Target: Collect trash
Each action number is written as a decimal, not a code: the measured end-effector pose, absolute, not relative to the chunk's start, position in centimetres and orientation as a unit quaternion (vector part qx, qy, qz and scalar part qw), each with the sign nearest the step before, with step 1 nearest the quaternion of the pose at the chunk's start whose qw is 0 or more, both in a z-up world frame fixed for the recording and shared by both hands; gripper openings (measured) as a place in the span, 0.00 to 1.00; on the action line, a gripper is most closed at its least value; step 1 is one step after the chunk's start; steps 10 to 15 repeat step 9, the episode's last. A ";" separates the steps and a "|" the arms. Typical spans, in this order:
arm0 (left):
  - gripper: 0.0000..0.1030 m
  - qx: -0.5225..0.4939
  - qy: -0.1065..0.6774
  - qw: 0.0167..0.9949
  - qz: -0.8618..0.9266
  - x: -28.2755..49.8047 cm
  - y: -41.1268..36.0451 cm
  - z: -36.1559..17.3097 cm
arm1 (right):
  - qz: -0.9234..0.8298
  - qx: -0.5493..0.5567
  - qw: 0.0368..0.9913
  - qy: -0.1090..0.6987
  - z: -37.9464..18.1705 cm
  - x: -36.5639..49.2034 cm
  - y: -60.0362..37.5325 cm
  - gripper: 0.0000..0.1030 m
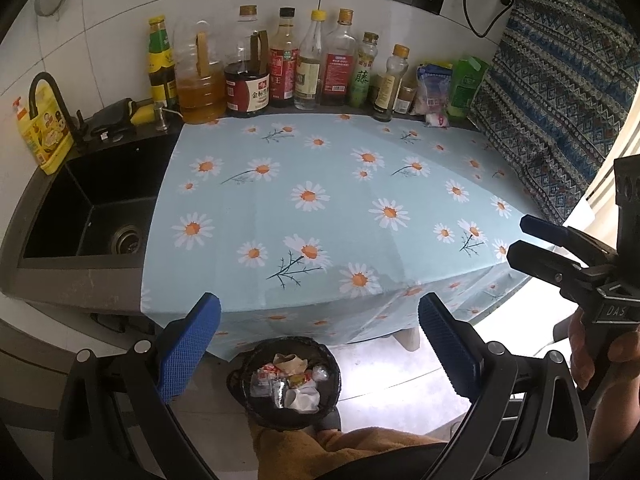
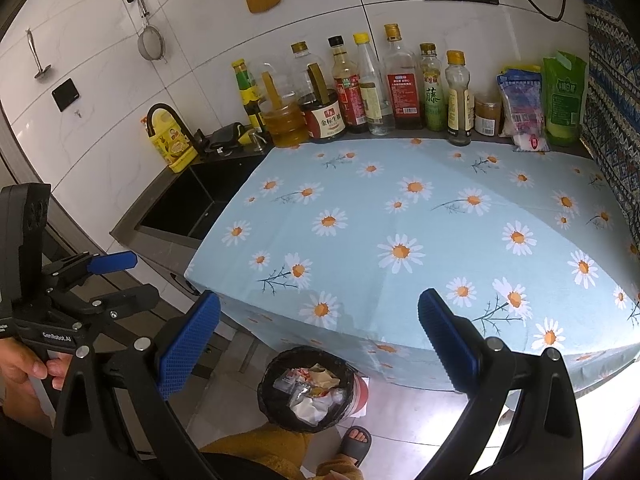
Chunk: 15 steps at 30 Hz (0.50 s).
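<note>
A small bin (image 1: 296,342) lined with a black bag stands on the floor below the table's front edge, holding crumpled wrappers and paper (image 1: 296,384). My left gripper (image 1: 320,344) hangs open above it with nothing between its blue pads. In the right wrist view the same bin (image 2: 304,353) and its trash (image 2: 316,394) lie below my right gripper (image 2: 320,336), which is also open and empty. Each gripper shows in the other's view: the right gripper (image 1: 528,238) at the right edge, the left gripper (image 2: 126,278) at the left. The daisy-print tablecloth (image 1: 320,200) carries no loose trash.
A row of sauce and oil bottles (image 1: 280,68) and packets (image 2: 524,108) lines the back wall. A black sink (image 1: 92,208) with a faucet and a yellow detergent bottle (image 1: 44,128) lies left of the table. Patterned fabric (image 1: 560,80) hangs at the right. A person's slippered foot (image 2: 356,440) stands by the bin.
</note>
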<state>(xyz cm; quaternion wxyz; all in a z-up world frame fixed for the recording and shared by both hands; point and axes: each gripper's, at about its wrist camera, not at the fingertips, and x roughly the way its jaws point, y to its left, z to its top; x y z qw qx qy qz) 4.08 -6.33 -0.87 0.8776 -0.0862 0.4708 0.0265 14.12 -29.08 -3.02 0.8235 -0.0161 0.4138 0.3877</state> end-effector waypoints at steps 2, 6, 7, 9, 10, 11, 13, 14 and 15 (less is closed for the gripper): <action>0.93 -0.088 0.471 0.877 0.025 4.1 -6.3 -0.9 | 0.386 -0.017 0.824 0.414 -3.1 14.1 -29.1 0.95; 0.93 -0.093 0.471 0.877 0.024 4.1 -6.2 -0.8 | 0.384 -0.018 0.825 0.414 -3.2 14.0 -29.2 0.95; 0.93 -0.094 0.471 0.877 0.023 4.1 -6.2 -0.9 | 0.383 -0.017 0.826 0.414 -3.2 13.9 -29.2 0.95; 0.93 -0.094 0.471 0.877 0.022 4.1 -6.2 -0.8 | 0.381 -0.016 0.827 0.414 -3.3 13.8 -29.3 0.95; 0.93 -0.094 0.471 0.877 0.022 4.1 -6.2 -0.8 | 0.381 -0.016 0.827 0.414 -3.3 13.8 -29.3 0.95; 0.93 -0.094 0.471 0.877 0.022 4.1 -6.2 -0.8 | 0.381 -0.016 0.827 0.414 -3.3 13.8 -29.3 0.95; 0.93 -0.094 0.471 0.877 0.022 4.1 -6.2 -0.8 | 0.381 -0.016 0.827 0.414 -3.3 13.8 -29.3 0.95; 0.93 -0.094 0.471 0.877 0.022 4.1 -6.2 -0.8 | 0.381 -0.016 0.827 0.414 -3.3 13.8 -29.3 0.95; 0.93 -0.094 0.471 0.877 0.022 4.1 -6.2 -0.8 | 0.381 -0.016 0.827 0.414 -3.3 13.8 -29.3 0.95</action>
